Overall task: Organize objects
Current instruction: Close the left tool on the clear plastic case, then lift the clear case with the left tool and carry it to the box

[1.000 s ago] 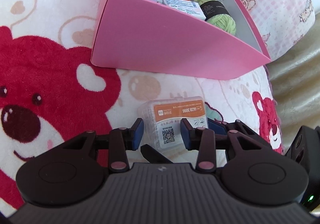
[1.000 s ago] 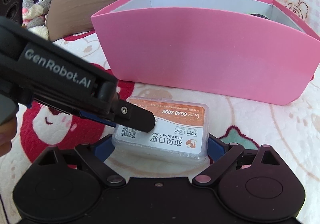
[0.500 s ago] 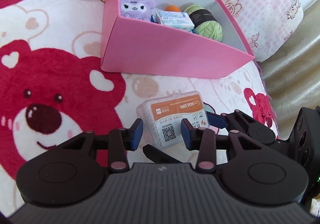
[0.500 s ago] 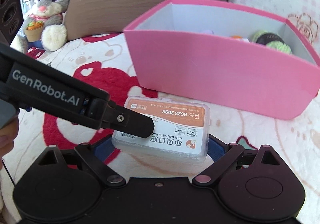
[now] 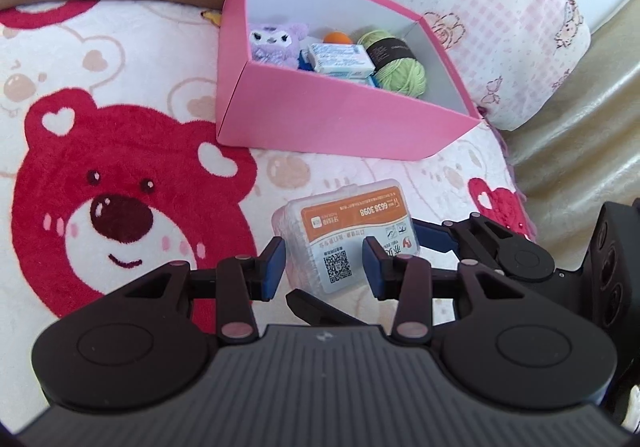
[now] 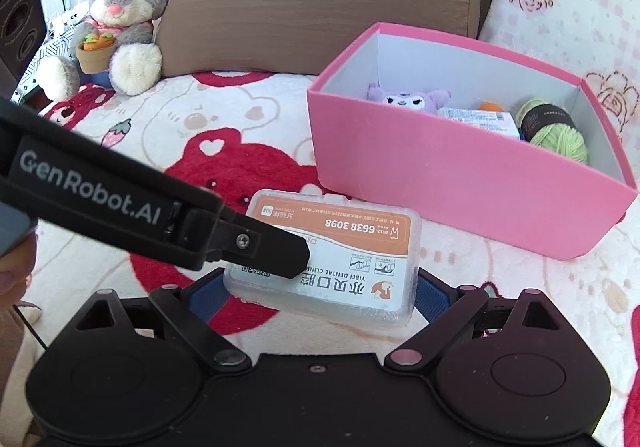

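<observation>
A clear plastic floss box [image 5: 344,235] with an orange and white label is held above the bear blanket. My right gripper [image 6: 320,297] is shut on the floss box [image 6: 336,259] by its two short ends. My left gripper [image 5: 323,271] has its blue pads on either side of the box's near end, with small gaps showing; its finger [image 6: 256,245] crosses over the box in the right wrist view. The pink box [image 5: 328,123] stands behind, holding a purple plush [image 5: 276,41], a white packet [image 5: 340,57] and green yarn [image 5: 396,63].
A red bear blanket [image 5: 120,175] covers the bed. A brown cushion [image 6: 320,3] and a grey bunny plush [image 6: 120,7] sit at the back. A pink patterned pillow [image 5: 500,7] lies right of the pink box [image 6: 460,183]. The bed edge is at the right.
Both grippers have risen with the floss box, so the pink box looks smaller and its inside shows. The grip on the floss box is unchanged.
</observation>
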Tool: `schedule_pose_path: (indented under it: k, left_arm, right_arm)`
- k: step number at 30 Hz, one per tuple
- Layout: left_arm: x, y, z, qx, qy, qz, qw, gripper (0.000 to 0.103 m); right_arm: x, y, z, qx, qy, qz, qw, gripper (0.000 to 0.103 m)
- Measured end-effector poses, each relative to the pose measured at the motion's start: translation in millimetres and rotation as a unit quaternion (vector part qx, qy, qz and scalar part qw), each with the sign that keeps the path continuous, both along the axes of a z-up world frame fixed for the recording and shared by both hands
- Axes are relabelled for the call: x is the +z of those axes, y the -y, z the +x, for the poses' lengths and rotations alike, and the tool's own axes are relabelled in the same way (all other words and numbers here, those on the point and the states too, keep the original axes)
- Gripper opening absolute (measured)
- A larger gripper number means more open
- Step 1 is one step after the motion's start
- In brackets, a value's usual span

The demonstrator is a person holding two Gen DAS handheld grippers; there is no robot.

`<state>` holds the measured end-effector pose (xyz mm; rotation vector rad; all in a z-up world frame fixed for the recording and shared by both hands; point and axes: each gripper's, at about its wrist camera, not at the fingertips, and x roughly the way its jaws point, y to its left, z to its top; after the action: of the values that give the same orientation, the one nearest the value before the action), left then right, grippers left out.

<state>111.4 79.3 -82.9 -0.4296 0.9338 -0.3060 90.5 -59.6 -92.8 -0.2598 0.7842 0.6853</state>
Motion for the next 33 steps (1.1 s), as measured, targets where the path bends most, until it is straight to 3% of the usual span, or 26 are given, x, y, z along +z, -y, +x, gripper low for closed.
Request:
schedule_pose_path:
  k: [11,20,26,33]
  left_arm:
    - [40,8,0,-0.030,0.008,0.009,0.9995,0.039]
    - [74,20,12,-0.067,0.003,0.016,0.9976,0.039]
    - [93,25,16,-0.077,0.030,0.012,0.9966,0.039]
    - [111,30,30,-0.075,0.032,-0.002,0.9967,0.040]
  right_arm:
    - [39,1,-8,-0.025,0.002,-0.015,1.000,0.097]
    - [73,15,0,-0.056,-0.028,0.002,0.998,0.097]
    - [93,19,2,-0.077,0.006,0.008,0.997,0.097]
    - [122,22,14,-0.075,0.032,0.001,0.997,0.096]
